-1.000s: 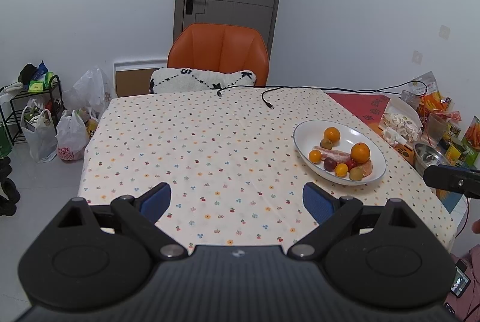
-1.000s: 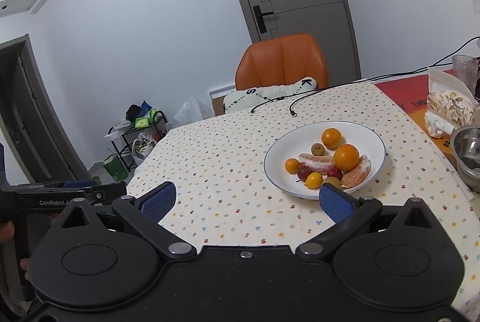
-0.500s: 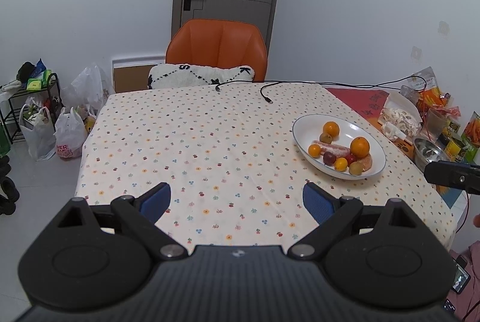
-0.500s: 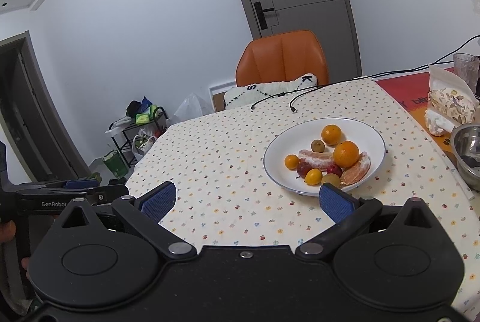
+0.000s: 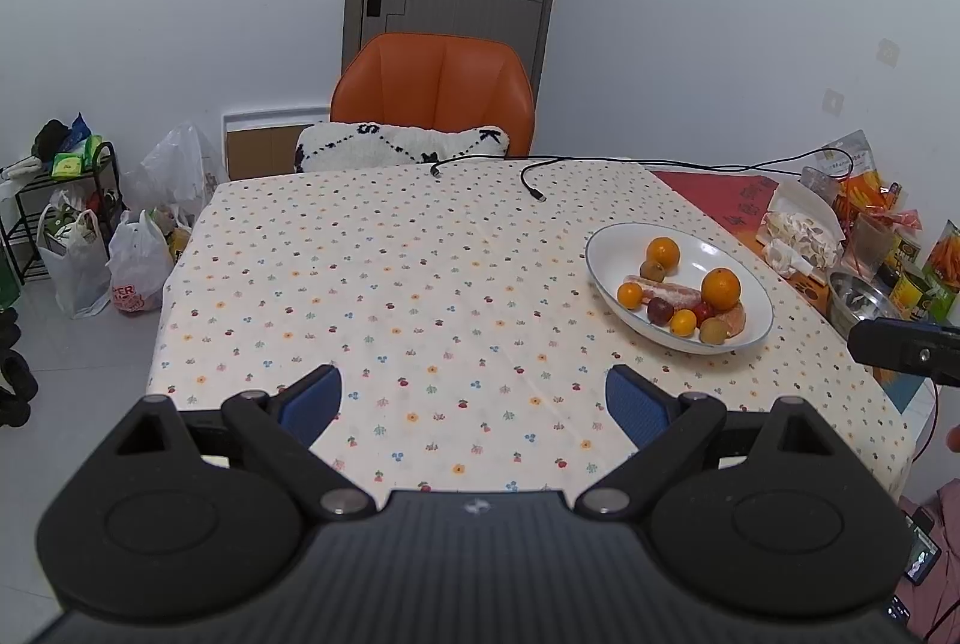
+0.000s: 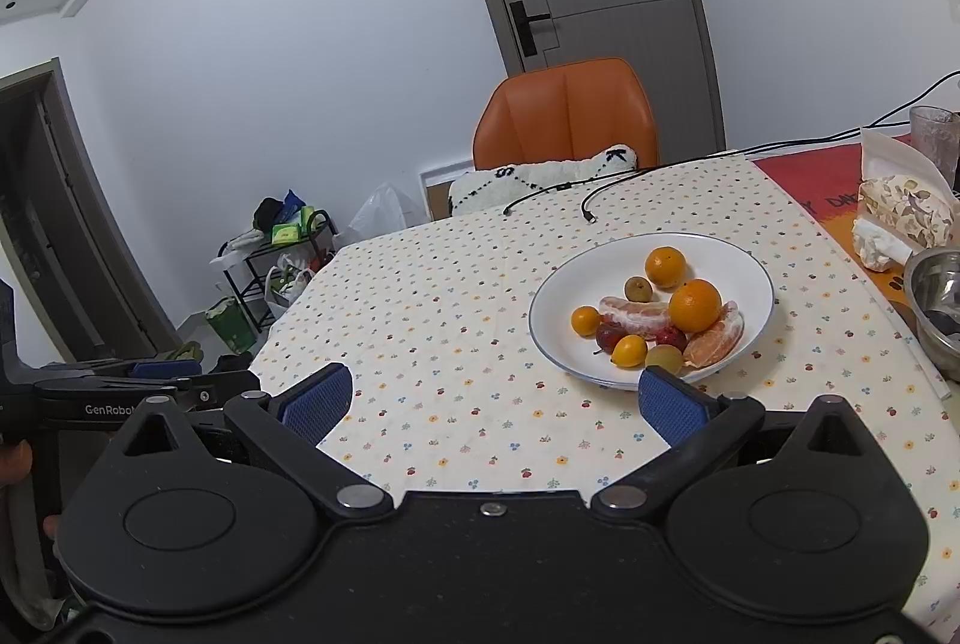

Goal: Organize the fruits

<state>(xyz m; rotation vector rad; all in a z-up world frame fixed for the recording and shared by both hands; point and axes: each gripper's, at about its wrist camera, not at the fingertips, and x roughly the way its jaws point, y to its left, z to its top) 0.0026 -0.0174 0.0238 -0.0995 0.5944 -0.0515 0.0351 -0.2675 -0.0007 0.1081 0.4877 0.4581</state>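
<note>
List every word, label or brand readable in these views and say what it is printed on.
"GenRobo", cut off by the right gripper's body: on the black left gripper as seen from the right wrist.
"S" and "K": black letters on the white fluffy cushion.
"ER": red print on the white plastic bag; the rest is unreadable.
Snack packets: print too blurred.
</note>
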